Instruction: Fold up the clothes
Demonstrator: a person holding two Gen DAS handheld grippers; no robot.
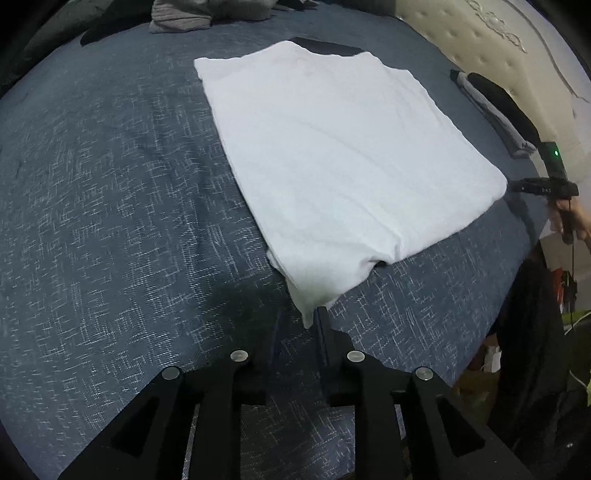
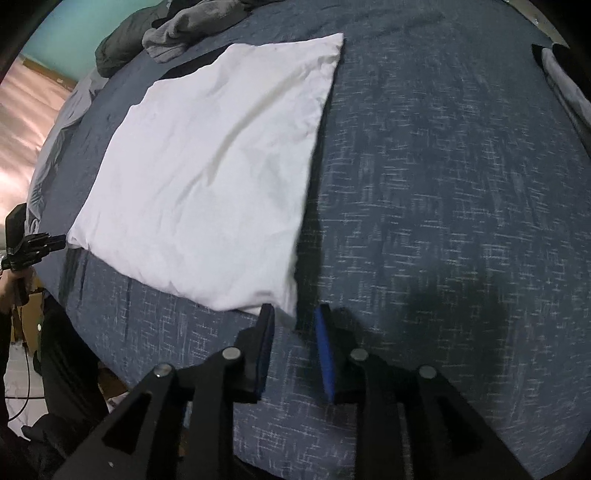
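Left wrist view shows the white garment (image 1: 343, 166) folded into a flat rectangle on the blue patterned bedspread (image 1: 110, 203), its near corner lying between the fingers of the left gripper (image 1: 297, 325), whose jaws stand spread. Far right, the right gripper (image 1: 517, 186) reaches toward the garment's other near corner. Right wrist view has the right gripper's jaws spread too, the left finger (image 2: 266, 321) overlapping the cloth's near corner. A grey heap of clothes (image 2: 184, 29) lies at the far edge of the bed, folded dark pieces (image 1: 495, 110) beside the headboard (image 1: 480, 37)
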